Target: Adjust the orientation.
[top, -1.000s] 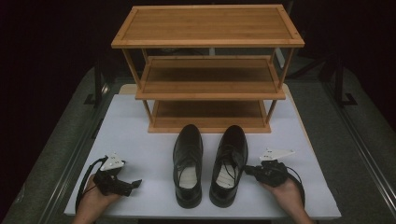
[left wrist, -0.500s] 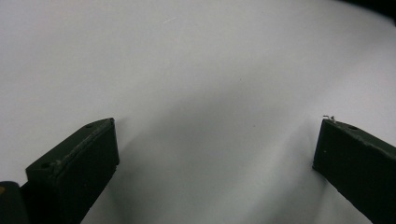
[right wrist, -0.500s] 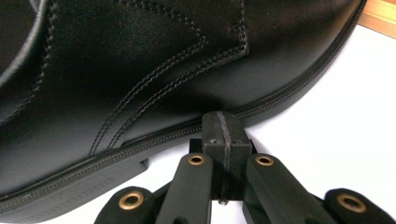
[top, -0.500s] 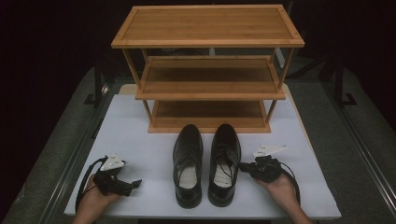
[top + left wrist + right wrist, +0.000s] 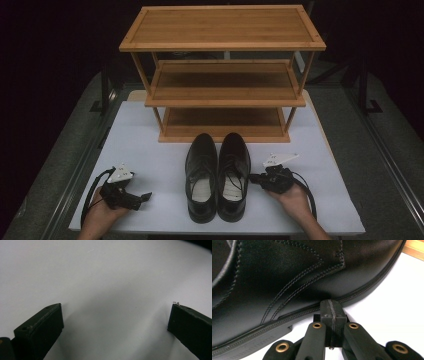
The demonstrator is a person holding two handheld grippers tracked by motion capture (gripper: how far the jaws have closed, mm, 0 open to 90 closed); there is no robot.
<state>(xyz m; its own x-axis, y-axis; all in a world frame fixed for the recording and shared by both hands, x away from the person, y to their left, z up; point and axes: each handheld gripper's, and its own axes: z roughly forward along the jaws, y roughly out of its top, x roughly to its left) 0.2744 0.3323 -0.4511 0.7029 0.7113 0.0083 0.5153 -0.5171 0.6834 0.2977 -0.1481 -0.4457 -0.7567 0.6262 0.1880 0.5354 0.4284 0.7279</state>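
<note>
Two black leather lace-up shoes stand side by side on the white table, toes toward the rack: the left shoe [image 5: 201, 175] and the right shoe [image 5: 234, 172]. My right gripper [image 5: 253, 178] is shut with nothing between its jaws, its tip pressed against the outer side of the right shoe [image 5: 299, 277] just above the sole. My left gripper [image 5: 146, 196] rests at the front left of the table, well apart from the shoes. In the left gripper view its jaws stand wide open over bare white surface, around the left gripper's [image 5: 116, 307] midpoint.
A three-tier wooden shoe rack [image 5: 222, 30] stands at the back of the white table [image 5: 150, 135], its shelves bare. Dark floor and metal rails flank the table. Open table surface lies left and right of the shoes.
My right gripper pushed left against the right shoe, sliding it over until it sits straight beside the left shoe. The left gripper stayed still.
</note>
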